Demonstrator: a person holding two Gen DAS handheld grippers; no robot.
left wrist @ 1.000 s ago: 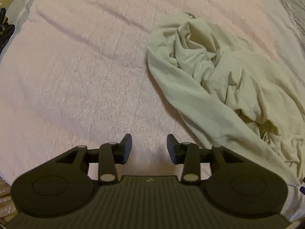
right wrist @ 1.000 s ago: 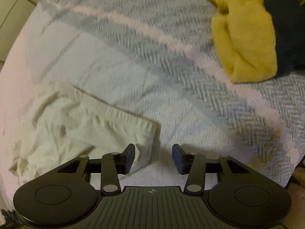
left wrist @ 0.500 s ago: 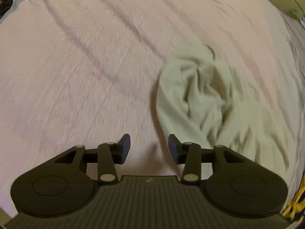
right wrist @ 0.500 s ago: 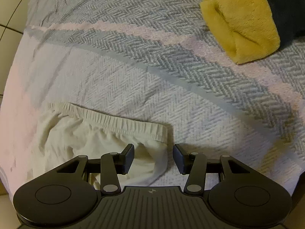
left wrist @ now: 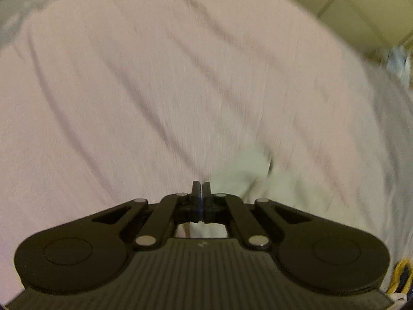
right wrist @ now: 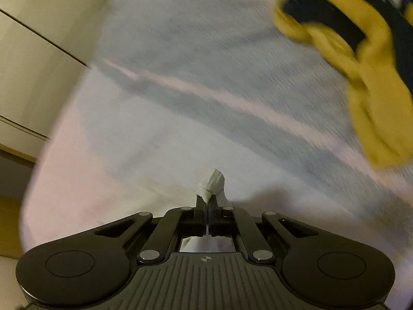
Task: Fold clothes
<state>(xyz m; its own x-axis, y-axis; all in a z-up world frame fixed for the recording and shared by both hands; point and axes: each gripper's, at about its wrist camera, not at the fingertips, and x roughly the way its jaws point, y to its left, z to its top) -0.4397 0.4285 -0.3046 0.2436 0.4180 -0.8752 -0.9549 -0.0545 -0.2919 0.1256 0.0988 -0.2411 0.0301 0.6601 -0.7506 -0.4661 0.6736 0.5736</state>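
Both claws have just snapped closed: right claw [right wrist: 206, 201] pinches the pale garment [right wrist: 213, 180] near the yellow garment [right wrist: 374, 118], left claw [left wrist: 201, 188] meets at its blurred edge, grip uncertain, so spreading can likely begin.

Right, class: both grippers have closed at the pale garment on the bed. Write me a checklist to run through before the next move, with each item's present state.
1. Right gripper shut on the pale garment: ok, a tuft of cloth pokes out past the tips.
2. Left gripper shut: ok, having just closed.
3. Left gripper holds cloth: cannot tell, the garment lies close behind the tips, blurred.
4. Yellow and navy clothing apart from the grip: ok.
5. Pink bedspread not pinched along: cannot tell.
6. Picture sharp enough to judge: not ok.
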